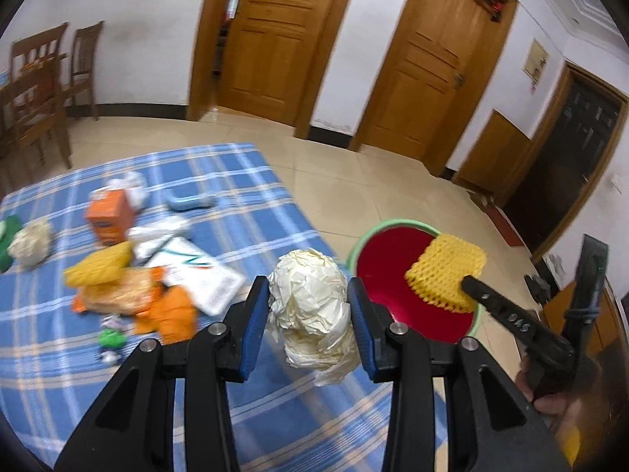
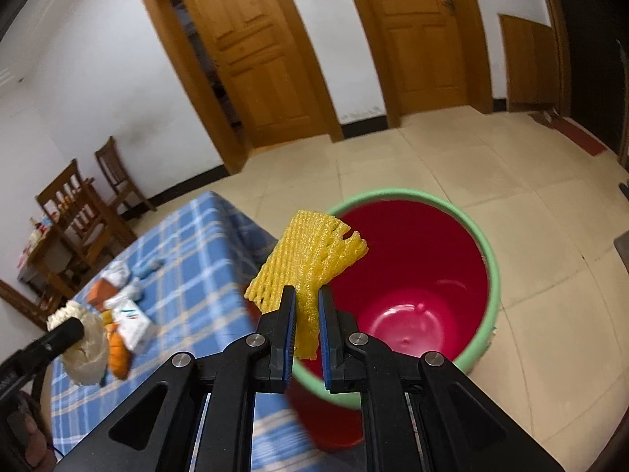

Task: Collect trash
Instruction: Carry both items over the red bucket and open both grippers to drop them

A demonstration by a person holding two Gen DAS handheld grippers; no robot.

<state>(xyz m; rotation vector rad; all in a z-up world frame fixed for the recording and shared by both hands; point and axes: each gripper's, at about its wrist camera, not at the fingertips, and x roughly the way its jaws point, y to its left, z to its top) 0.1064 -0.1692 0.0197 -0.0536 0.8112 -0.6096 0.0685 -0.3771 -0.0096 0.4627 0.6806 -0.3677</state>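
My left gripper (image 1: 308, 289) is shut on a crumpled ball of cream paper (image 1: 314, 303), held above the right edge of the blue plaid tablecloth (image 1: 220, 181). My right gripper (image 2: 306, 295) is shut on a yellow foam net (image 2: 310, 259), which hangs over the near rim of the red bucket with a green rim (image 2: 409, 267). In the left wrist view that yellow foam net (image 1: 446, 271) sits over the red bucket (image 1: 389, 275), pinched by the right gripper's dark fingers (image 1: 475, 289). In the right wrist view the cream paper ball (image 2: 84, 350) shows at the lower left.
Several pieces of trash lie on the cloth: an orange carton (image 1: 108, 216), another yellow foam net (image 1: 98, 265), orange wrappers (image 1: 157, 306), a white packet (image 1: 200, 271), a pale blue item (image 1: 192, 201). Wooden chairs (image 1: 35, 90) stand at the left. The bucket stands on the tiled floor (image 2: 452, 157) beside the table.
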